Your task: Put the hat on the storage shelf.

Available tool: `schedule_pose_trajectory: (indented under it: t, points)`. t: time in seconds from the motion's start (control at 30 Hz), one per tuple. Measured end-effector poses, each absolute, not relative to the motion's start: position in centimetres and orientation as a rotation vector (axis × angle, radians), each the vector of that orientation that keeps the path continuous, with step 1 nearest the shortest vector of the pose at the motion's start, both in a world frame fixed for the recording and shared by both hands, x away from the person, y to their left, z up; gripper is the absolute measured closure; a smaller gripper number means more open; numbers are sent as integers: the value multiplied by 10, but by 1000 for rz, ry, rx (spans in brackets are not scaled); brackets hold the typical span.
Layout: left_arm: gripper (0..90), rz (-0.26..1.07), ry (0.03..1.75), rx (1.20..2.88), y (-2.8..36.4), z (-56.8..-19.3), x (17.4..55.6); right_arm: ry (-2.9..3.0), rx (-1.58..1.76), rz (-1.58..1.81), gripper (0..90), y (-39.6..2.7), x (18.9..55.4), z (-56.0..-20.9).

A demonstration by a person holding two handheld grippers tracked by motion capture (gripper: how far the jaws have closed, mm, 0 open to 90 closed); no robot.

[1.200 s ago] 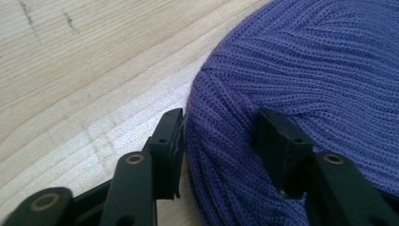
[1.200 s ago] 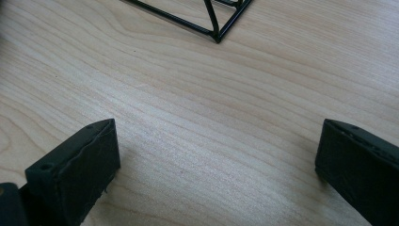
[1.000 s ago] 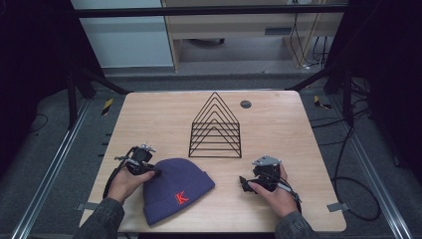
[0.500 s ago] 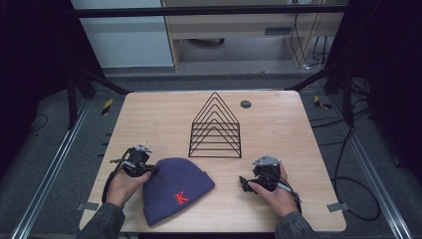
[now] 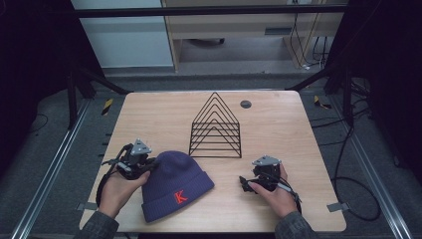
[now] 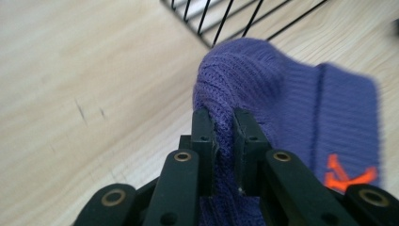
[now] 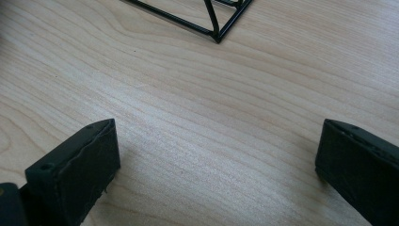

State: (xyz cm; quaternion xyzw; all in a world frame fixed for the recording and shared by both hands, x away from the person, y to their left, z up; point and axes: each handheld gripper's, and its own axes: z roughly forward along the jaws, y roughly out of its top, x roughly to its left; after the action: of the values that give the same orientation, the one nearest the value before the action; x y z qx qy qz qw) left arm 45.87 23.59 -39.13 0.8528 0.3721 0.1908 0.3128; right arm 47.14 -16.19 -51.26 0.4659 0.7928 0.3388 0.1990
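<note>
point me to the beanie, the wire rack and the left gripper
purple beanie (image 5: pixel 171 177), high view, on the knit crown above the cuff
black wire rack (image 5: pixel 215 130), high view, on its stacked triangular wires
left gripper (image 6: pixel 225 129), left gripper view, between the tips of its jaws, pinched on beanie fabric

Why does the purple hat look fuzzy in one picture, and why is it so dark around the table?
Left gripper view: the hat blurs at its far edge, while the knit between the jaws is sharper. High view: the table is lit and the room around it dark. Right gripper view: wood grain sharp, soft glare.
</note>
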Motion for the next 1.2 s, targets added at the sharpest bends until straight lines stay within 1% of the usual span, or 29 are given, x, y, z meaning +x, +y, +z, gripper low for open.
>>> schedule_pose_trajectory:
  t: [0.07,0.2,0.3,0.33,0.47,0.5,0.57,0.67,1.07,1.2]
  points:
    - [804,525,956,2253,234,-386,455,2219,1303,949,6,-162,471,-512]
    - [806,582,865,2254,229,-361,441,2226,1288,949,14,-163,472,-513]
    - [807,593,833,2251,228,-354,437,2233,1283,947,25,-164,472,-512]
    - [808,597,816,2237,228,-349,434,2237,1281,948,51,-166,472,-511]
    - [809,607,774,2233,230,-342,431,2234,1288,948,80,-167,473,-510]
    - [809,616,755,2230,231,-337,430,2234,1286,946,112,-168,473,-509]
    - [809,622,742,2219,232,-331,429,2244,1275,953,146,-169,472,-508]
    - [809,643,725,2219,232,-321,428,2238,1251,943,168,-170,471,-506]
    - [809,665,690,2196,236,-291,428,2199,1153,951,179,-163,463,-490]
    - [809,666,646,2198,236,-275,427,2203,1101,994,174,-158,455,-477]
